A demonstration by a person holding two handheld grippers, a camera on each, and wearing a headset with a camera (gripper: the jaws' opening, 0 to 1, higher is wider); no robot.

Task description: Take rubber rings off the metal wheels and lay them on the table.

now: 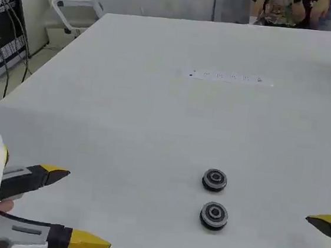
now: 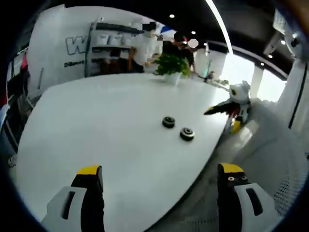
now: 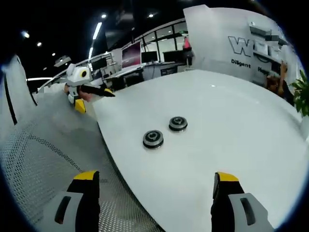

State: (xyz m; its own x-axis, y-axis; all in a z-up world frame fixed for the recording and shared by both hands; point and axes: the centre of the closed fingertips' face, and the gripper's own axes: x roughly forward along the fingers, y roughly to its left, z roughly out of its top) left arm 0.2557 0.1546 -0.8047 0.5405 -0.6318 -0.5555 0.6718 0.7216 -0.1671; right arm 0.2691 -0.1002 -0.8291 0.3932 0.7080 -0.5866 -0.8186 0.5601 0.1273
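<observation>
My left gripper point(image 1: 85, 210): I hold it low at the near left side of the table point(image 1: 155, 111), jaws pointing to the right; they stand wide apart and hold nothing.
My right gripper point(image 3: 155, 176): it comes in from the right side, its yellow tip pointing left; the jaws are spread wide and empty.
Wheels: the near wheel point(image 1: 214, 215) and the far wheel point(image 1: 214, 180) lie flat, close together but apart, between my two grippers and apart from both.
Rubber rings point(image 1: 202, 217): a dark band sits around each wheel.
Surface: a white table top with a white power strip point(image 1: 229, 77) lying farther back.
Room: an office, with a green plant point(image 2: 171, 65) at the far end of the table and a white chair point(image 1: 72, 1) beside it.
</observation>
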